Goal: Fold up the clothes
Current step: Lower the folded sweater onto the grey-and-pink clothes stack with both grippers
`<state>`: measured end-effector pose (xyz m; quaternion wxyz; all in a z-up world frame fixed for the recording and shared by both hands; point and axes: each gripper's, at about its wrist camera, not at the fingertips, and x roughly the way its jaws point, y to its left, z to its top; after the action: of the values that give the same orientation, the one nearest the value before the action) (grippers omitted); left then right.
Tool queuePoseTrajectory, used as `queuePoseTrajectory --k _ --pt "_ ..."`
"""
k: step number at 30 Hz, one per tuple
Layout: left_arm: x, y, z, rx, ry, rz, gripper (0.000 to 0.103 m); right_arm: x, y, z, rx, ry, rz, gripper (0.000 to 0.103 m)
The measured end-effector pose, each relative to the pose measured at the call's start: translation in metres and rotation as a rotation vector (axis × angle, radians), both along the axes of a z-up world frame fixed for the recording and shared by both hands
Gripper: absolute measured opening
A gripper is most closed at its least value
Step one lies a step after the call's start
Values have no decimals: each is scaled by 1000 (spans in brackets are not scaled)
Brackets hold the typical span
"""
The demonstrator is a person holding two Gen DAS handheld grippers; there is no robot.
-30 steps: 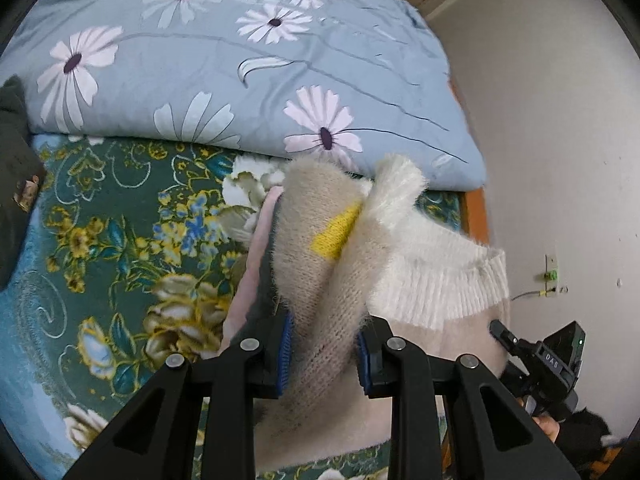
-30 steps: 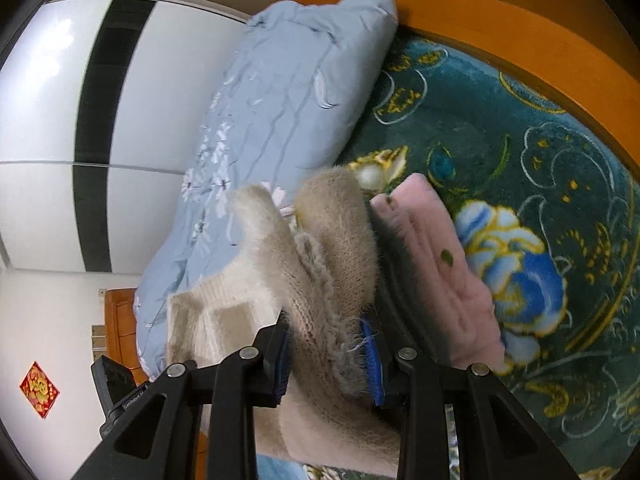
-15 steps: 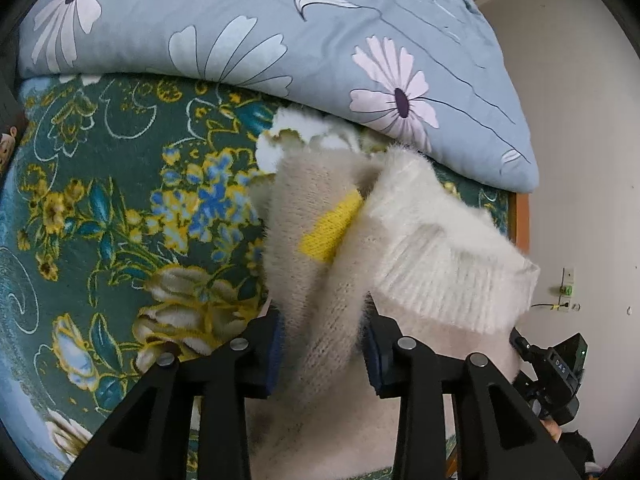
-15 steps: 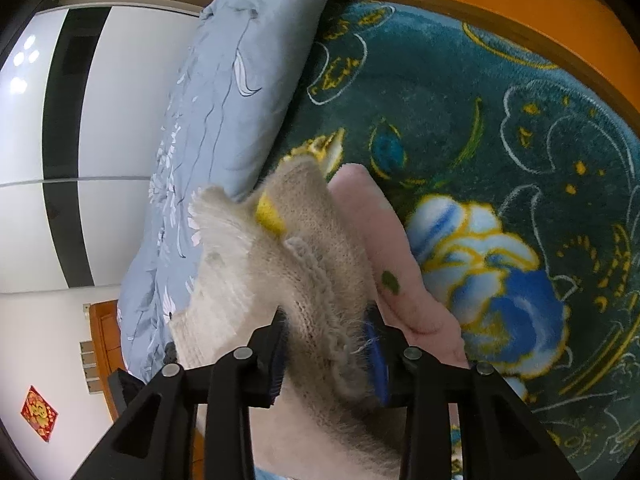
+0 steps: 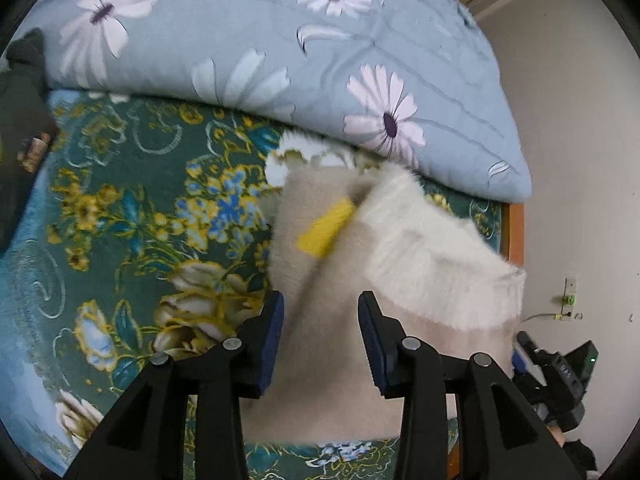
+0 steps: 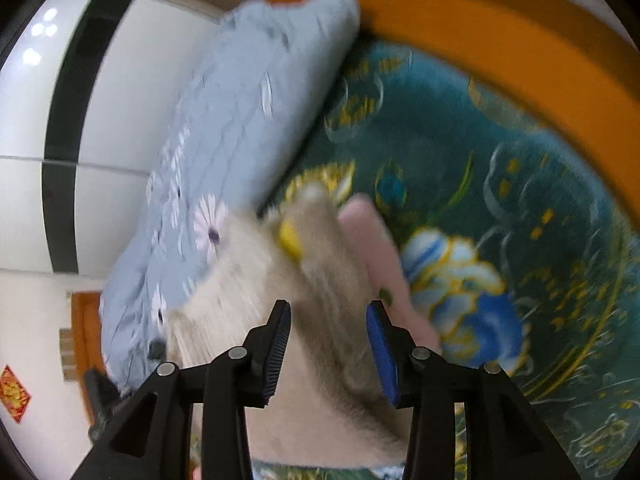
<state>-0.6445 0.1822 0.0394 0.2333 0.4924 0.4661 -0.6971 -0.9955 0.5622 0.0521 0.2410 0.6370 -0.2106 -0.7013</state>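
The fuzzy cream knitted sweater [image 5: 420,248] was pale beige, whiter along its ribbed band, and carried one bright yellow patch [image 5: 326,230]. Under it, the plush bed blanket [image 5: 132,208] was deep teal, patterned with gold, blue and cream flowers. The quilted duvet [image 5: 256,40] was soft grey-blue, printed with white and lilac daisies with dark centres. A folded pink garment [image 6: 384,256] showed beside the sweater. The bed frame [image 6: 500,36] was orange-brown.
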Motion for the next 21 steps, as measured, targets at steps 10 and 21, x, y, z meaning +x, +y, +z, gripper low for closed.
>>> queuePoseTrajectory --k 10,21 --pt "-27 62 19 -113 17 -231 40 55 -64 28 27 102 333 43" --pt "-63 47 -27 -180 -111 -248 40 24 -82 -16 96 47 242 42"
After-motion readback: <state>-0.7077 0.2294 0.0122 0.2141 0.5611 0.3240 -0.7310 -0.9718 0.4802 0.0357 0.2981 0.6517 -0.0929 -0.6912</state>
